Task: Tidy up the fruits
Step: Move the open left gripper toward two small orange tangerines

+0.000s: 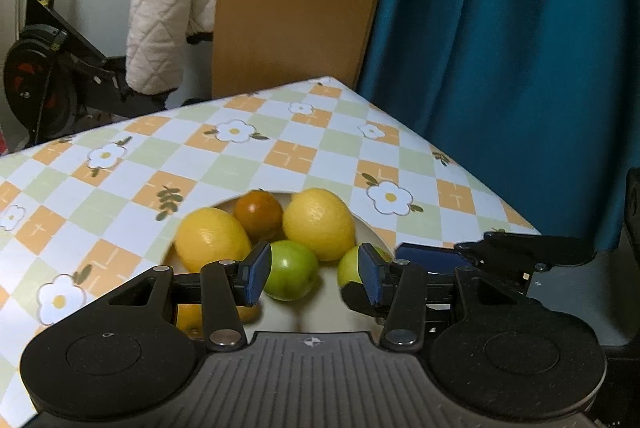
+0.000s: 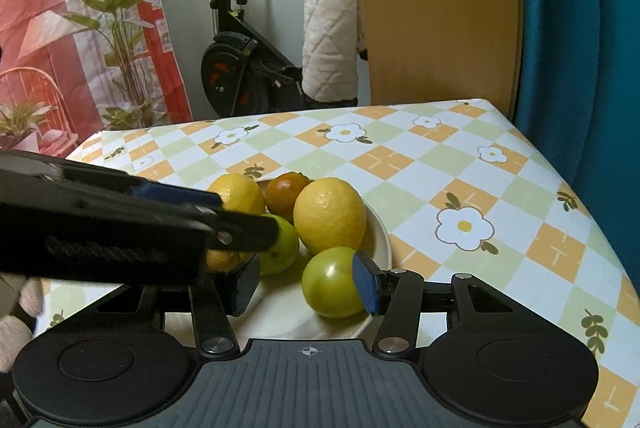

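White plate [image 2: 382, 240] on checked tablecloth [image 2: 460, 163] holds two yellow lemons [image 2: 330, 214], brownish orange [image 2: 286, 189], two green apples [image 2: 330, 282]. Left gripper [image 1: 316, 274] and right gripper [image 2: 306, 286] both open, nothing clamped.

The left black two-finger gripper with blue pads [image 1: 313, 276] points forward and down, its jaws partly apart. The right black two-finger gripper with blue pads [image 2: 306, 284] tilts down likewise, jaws partly apart. They sit close together, the left one's body crossing above the right one's left finger.
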Tool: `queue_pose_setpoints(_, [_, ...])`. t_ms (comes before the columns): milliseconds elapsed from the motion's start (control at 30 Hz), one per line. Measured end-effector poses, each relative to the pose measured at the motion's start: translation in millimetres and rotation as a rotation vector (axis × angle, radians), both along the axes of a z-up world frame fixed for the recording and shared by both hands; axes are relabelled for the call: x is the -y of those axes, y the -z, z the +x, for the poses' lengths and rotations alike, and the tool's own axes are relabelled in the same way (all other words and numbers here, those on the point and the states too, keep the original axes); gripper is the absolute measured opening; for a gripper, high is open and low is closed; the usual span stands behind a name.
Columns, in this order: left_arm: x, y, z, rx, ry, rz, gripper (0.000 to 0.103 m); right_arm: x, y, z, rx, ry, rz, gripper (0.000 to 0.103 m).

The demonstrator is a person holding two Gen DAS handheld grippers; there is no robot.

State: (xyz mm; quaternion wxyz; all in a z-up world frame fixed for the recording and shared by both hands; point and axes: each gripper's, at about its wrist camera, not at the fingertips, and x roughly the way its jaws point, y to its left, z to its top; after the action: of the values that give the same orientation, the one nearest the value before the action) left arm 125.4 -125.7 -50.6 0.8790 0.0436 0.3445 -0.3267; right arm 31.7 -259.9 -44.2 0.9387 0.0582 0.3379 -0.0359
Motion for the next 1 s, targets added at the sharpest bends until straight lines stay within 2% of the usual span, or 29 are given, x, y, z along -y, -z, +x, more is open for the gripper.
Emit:
queue_pose_setpoints(267, [-38, -5, 2, 0.017, -0.087, -0.015, 0.050, 2, 5, -4, -0.022, 0.012, -0.003, 0.047])
queue_pose_setpoints(500, [-75, -5, 8, 0.013, -0.170, -0.022, 0.050, -11, 0, 1, -0.017, -0.024, -0.029, 0.047])
queue_pose_setpoints(1000, [-128, -10, 10, 0.016, -0.251, -0.007, 0.050, -44, -10, 23, -0.013, -0.124, -0.049, 0.047])
